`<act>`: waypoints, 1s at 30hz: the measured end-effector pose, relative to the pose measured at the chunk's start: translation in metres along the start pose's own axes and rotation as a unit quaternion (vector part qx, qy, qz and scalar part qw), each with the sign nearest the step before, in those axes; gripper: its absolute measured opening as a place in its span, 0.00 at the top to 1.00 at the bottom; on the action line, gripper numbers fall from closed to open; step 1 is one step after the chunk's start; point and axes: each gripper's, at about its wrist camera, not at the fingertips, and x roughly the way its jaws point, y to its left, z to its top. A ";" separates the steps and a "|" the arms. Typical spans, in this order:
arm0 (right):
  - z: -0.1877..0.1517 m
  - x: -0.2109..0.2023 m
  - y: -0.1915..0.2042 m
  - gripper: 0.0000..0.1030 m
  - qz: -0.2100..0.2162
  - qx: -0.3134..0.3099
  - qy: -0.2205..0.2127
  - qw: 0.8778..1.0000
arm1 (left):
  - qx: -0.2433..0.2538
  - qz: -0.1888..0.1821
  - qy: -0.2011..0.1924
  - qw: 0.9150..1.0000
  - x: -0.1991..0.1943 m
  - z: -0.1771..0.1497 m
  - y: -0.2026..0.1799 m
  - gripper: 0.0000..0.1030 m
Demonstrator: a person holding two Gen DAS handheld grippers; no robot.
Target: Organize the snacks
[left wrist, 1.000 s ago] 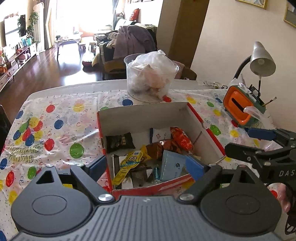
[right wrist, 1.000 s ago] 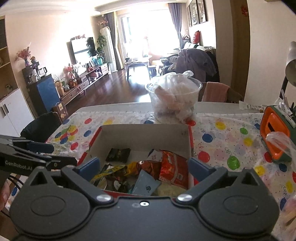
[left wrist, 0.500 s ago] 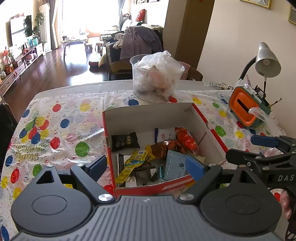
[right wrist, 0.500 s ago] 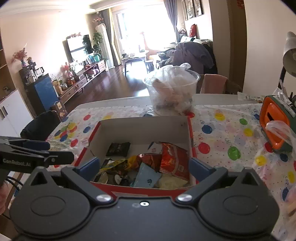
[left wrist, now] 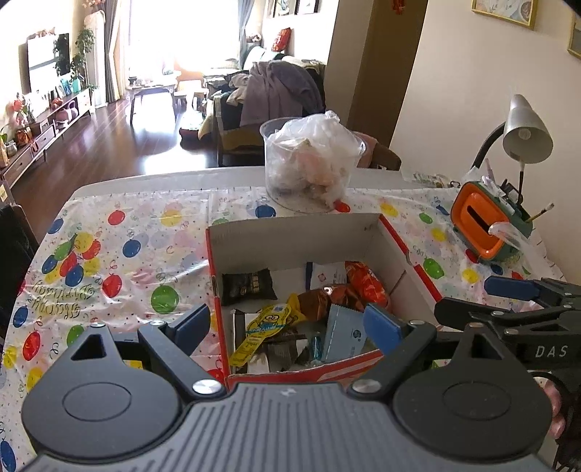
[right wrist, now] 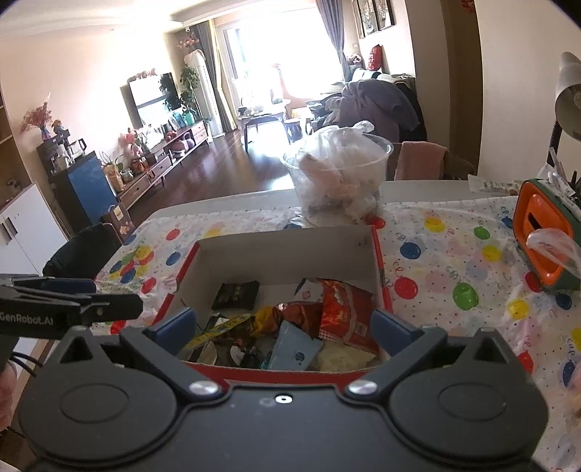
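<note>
Balloon-cloth counter [left wrist: 120, 254]; snack box [left wrist: 290, 232] long axis runs away from me. My left fingers [left wrist: 192, 323] and right fingers [right wrist: 392, 323] wide apart, holding nothing.

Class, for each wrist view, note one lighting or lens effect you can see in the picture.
Left wrist view: the window behind is blown out white, glare on the floor. Right wrist view: fisheye bends the door frame, and the window washes out.

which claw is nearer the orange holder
Right. The right claw hangs over the box's near right side, toward the orange holder. The left claw sits at the box's left edge.
</note>
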 end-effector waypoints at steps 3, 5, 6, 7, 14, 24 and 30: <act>0.001 0.001 0.002 0.00 0.001 -0.002 -0.003 1.000 | -0.001 0.001 -0.006 1.000 -0.002 0.000 0.001 0.11; 0.003 0.002 0.003 0.00 0.001 -0.002 -0.004 1.000 | -0.002 -0.002 -0.009 1.000 -0.004 0.000 0.001 0.11; 0.003 0.001 0.003 0.00 0.001 -0.002 -0.005 1.000 | -0.002 -0.004 -0.011 1.000 -0.004 0.000 0.001 0.11; 0.004 0.001 0.003 0.00 0.002 -0.001 -0.006 1.000 | -0.001 -0.003 -0.012 1.000 -0.005 0.000 0.000 0.11; 0.009 0.003 0.004 0.00 0.008 0.006 -0.002 1.000 | -0.004 -0.008 -0.013 1.000 -0.006 0.001 0.000 0.11; 0.007 0.007 0.003 0.00 0.004 0.006 0.006 1.000 | -0.002 -0.014 -0.005 1.000 -0.001 -0.001 -0.003 0.11; 0.005 0.007 0.002 0.00 -0.001 0.007 0.008 1.000 | -0.007 -0.018 0.005 1.000 0.002 -0.002 -0.002 0.11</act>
